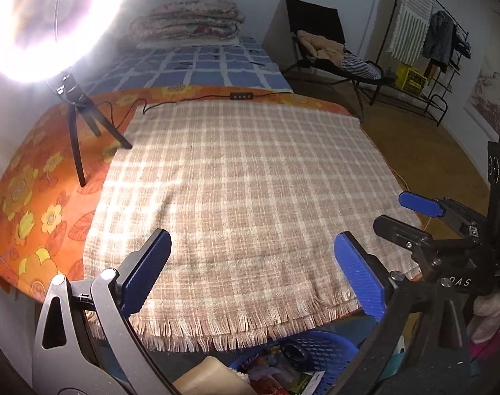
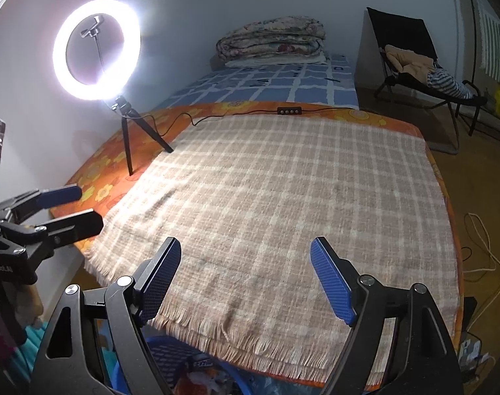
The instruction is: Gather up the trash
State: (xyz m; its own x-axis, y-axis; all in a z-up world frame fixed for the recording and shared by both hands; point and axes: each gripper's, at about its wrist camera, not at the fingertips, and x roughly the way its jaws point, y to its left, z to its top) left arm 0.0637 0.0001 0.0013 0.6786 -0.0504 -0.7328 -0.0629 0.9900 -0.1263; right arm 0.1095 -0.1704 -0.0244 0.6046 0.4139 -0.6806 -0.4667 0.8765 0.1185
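Note:
A blue plastic basket (image 1: 319, 352) sits below the near edge of the bed and holds wrappers and other trash (image 1: 276, 378); it also shows in the right wrist view (image 2: 164, 358). My left gripper (image 1: 250, 273) is open and empty above the fringe of the plaid blanket (image 1: 250, 181). My right gripper (image 2: 246, 279) is open and empty over the same blanket (image 2: 283, 191). In the left wrist view the right gripper (image 1: 411, 214) shows at the right edge. In the right wrist view the left gripper (image 2: 72, 207) shows at the left edge. No trash shows on the blanket.
A lit ring light on a small tripod (image 2: 98, 49) stands at the far left on the orange flowered sheet (image 2: 118, 164), its cable and remote (image 2: 288, 111) along the blanket's far edge. Folded quilts (image 2: 273, 41) lie behind. A black chair with clothes (image 2: 421, 62) stands right.

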